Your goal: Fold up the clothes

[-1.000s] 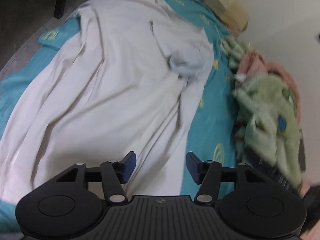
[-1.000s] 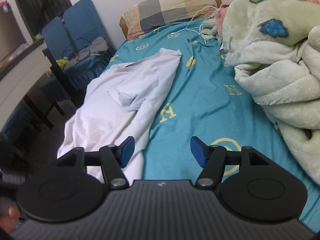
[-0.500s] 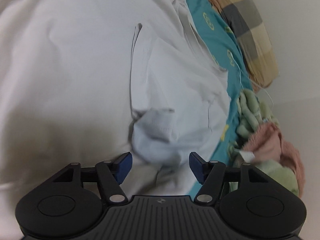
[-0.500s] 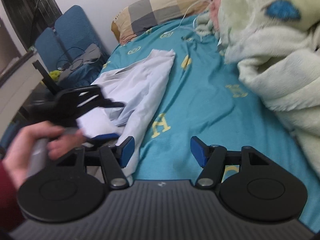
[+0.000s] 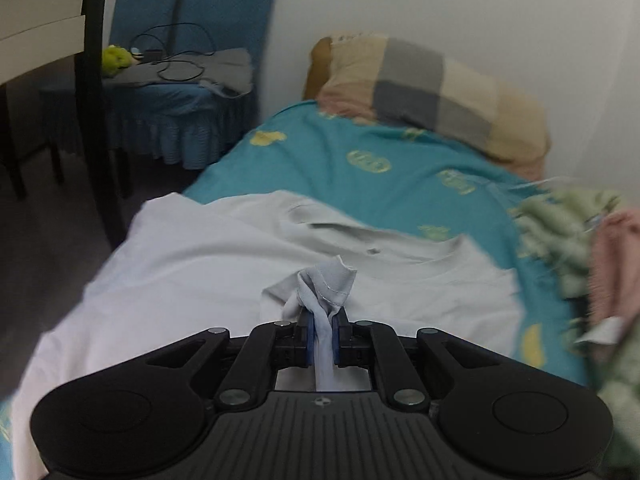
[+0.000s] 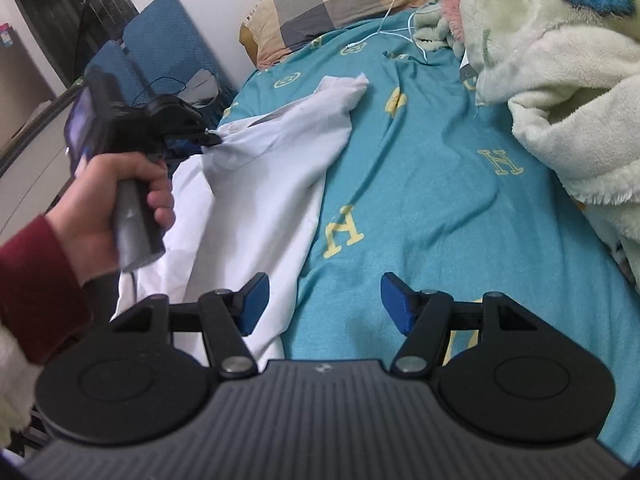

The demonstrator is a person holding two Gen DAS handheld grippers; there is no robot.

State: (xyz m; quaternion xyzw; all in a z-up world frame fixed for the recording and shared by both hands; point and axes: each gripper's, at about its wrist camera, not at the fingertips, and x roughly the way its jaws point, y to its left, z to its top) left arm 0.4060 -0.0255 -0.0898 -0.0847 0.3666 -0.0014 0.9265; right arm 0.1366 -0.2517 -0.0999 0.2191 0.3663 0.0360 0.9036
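Note:
A white T-shirt [image 5: 192,264] lies spread on the teal bedsheet [image 5: 400,176]; it also shows in the right wrist view [image 6: 276,168]. My left gripper [image 5: 323,334] is shut on a bunched fold of the shirt's sleeve [image 5: 326,284] and lifts it a little off the shirt. In the right wrist view the left gripper [image 6: 208,138] pinches the shirt near the bed's left edge, held by a hand. My right gripper [image 6: 324,304] is open and empty, hovering above the shirt's lower edge and the sheet.
A checked pillow [image 5: 432,92] lies at the head of the bed against the wall. A fluffy green and pink blanket [image 6: 560,60] is piled along the right side. A blue chair [image 5: 176,80] with cables and a table stand left of the bed. A white cable [image 6: 400,28] lies near the pillow.
My left gripper went down onto the shirt, closed on the folded sleeve and tilted up toward the pillow. My right gripper stayed open and nearly still.

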